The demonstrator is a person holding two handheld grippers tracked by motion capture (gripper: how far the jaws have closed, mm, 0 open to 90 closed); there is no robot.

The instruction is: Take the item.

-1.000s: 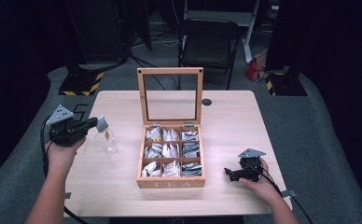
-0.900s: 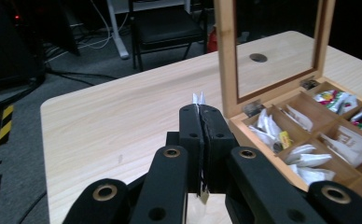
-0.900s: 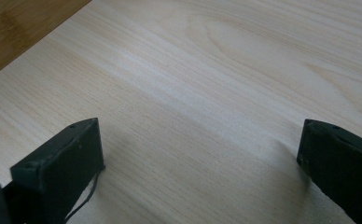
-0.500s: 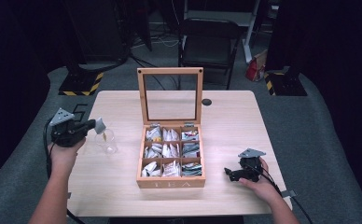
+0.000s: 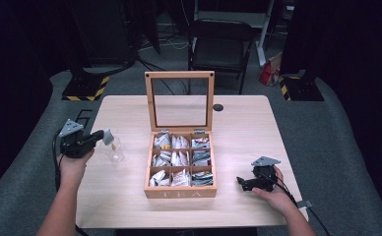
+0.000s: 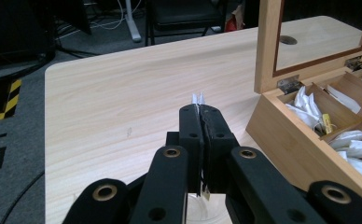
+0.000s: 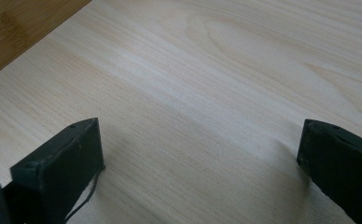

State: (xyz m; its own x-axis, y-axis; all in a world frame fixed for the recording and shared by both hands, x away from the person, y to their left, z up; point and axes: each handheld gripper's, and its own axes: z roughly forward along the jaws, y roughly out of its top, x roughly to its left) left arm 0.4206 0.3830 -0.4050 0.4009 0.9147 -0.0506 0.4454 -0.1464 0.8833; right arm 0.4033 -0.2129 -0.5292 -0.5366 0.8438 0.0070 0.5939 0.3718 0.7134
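The wooden table (image 5: 248,128) lay under everything, pale and wide, with a small dark disc (image 5: 218,107) set into it at about 12 o'clock from the tea box. The tea box (image 5: 181,192) stood at the middle of the table, its glass-paned lid (image 5: 179,101) upright at the back and "TEA" lettered on its front wall. Its nine compartments held paper tea bags (image 5: 179,158), white for the most part, some with coloured wrappers in the column at 3 o'clock.

At 9 o'clock from the box, near but apart from it, a clear glass cup (image 5: 113,151) stood on the table. My left fingers (image 5: 104,136) hung just above its rim, pressed together on a single tea bag (image 5: 109,137). In the left gripper view the white tip of that tea bag (image 6: 198,98) poked out past my closed left fingers (image 6: 199,108), its string and small tag hung below them, and the cup's rim showed faintly underneath.

At about 4 o'clock from the box, well apart from it, my right fingers (image 5: 240,181) rested low on the table and pointed toward the box. In the right gripper view my right fingers (image 7: 200,154) stood wide apart with bare wood between them, gripping nothing.
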